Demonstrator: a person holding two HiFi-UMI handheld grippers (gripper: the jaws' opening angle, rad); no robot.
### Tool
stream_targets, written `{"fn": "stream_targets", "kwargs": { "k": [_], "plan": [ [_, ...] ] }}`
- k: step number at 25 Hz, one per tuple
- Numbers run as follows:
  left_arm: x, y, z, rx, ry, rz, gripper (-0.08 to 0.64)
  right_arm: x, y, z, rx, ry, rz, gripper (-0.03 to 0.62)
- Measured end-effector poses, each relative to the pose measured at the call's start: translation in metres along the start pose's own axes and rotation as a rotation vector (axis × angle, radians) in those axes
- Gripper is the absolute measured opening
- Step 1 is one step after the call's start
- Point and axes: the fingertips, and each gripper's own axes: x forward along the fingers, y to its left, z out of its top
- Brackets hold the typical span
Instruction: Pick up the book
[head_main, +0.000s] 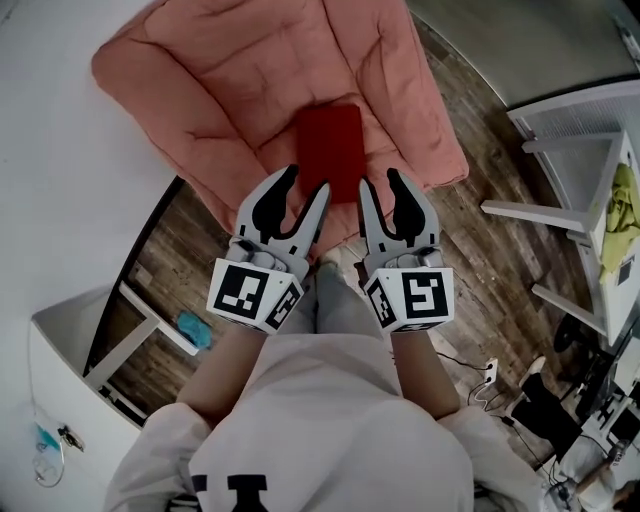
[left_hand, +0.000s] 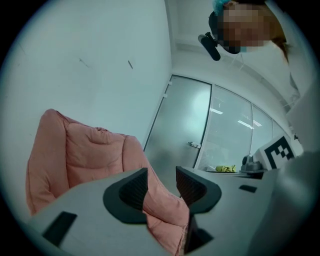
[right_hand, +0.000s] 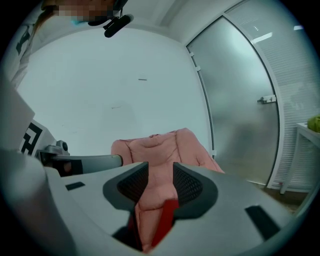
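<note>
On my left, the left gripper (head_main: 307, 182) has its jaws apart, with nothing pinched between them. Ahead of my two grippers I count one dark red book (head_main: 328, 152), lying flat on the one pink quilted lounger (head_main: 230, 80). Rightward, the right gripper (head_main: 378, 180) is likewise released, near the book's closer edge.
</note>
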Motion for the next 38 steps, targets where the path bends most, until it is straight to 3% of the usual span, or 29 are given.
{"fn": "stream_targets", "kwargs": {
  "k": [13,38],
  "plan": [
    [0.023,0.038,-0.048,-0.049,0.04,0.081,0.201,0.032,-0.02,-0.054,0.013,0.08,0.006,0.16],
    [0.055,0.084,-0.15,-0.104,0.156,0.144,0.221,0.076,-0.051,-0.148,-0.014,0.189,0.0,0.166]
  ]
}}
